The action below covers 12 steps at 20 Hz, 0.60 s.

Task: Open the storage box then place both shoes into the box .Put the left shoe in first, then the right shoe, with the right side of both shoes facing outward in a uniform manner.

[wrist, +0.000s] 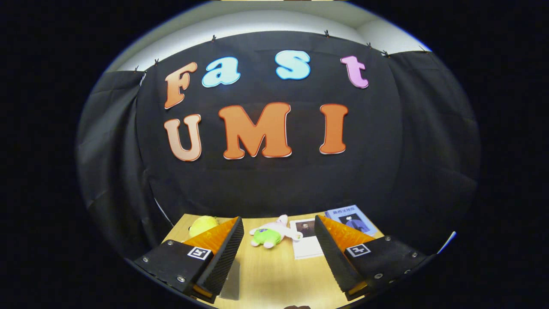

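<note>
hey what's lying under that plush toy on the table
The plush toy lies on the bare wooden table, just beyond the open, empty claw. Its right end touches or overlaps a white sheet; whether anything else lies beneath is hidden by the toy itself.

Gripper (279,223) held above a wooden table (274,274), fingers spread wide, gripping nothing.
Beyond the fingers lie a plush toy (272,234), a yellow toy (203,224) and two books (351,218).
</note>
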Each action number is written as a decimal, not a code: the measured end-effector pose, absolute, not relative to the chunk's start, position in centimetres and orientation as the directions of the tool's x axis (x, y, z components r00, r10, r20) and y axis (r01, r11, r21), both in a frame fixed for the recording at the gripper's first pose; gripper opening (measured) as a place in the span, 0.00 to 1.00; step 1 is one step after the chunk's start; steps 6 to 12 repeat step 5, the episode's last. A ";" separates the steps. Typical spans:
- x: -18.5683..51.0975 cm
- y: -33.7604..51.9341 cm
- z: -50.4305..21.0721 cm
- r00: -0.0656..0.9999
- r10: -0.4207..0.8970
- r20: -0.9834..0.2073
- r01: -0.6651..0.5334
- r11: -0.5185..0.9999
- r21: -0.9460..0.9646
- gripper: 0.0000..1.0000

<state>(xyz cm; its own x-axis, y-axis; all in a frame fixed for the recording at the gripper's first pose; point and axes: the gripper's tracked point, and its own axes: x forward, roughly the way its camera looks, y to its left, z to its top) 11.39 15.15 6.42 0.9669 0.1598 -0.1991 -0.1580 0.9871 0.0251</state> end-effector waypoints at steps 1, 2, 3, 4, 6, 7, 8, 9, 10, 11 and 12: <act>10.9 13.9 7.5 0.972 0.153 -0.179 -0.152 0.988 0.018 0.98; 10.3 12.6 8.2 0.976 0.142 -0.163 -0.142 0.990 0.012 0.98; 9.8 11.5 8.9 0.981 0.132 -0.146 -0.132 0.991 0.007 0.98; 9.3 10.7 9.2 0.983 0.129 -0.135 -0.129 0.992 0.004 0.98; 8.9 10.0 9.6 0.984 0.127 -0.122 -0.127 0.992 0.002 0.98; 8.9 10.0 9.6 0.984 0.127 -0.122 -0.127 0.992 0.002 0.98; 8.9 10.0 9.6 0.984 0.127 -0.122 -0.127 0.992 0.002 0.98; 8.9 10.0 9.6 0.984 0.127 -0.122 -0.127 0.992 0.002 0.98; 8.9 10.0 9.6 0.984 0.127 -0.122 -0.127 0.992 0.002 0.98; 8.9 10.0 9.6 0.984 0.127 -0.122 -0.127 0.992 0.002 0.98; 8.9 10.0 9.6 0.984 0.127 -0.122 -0.127 0.992 0.002 0.98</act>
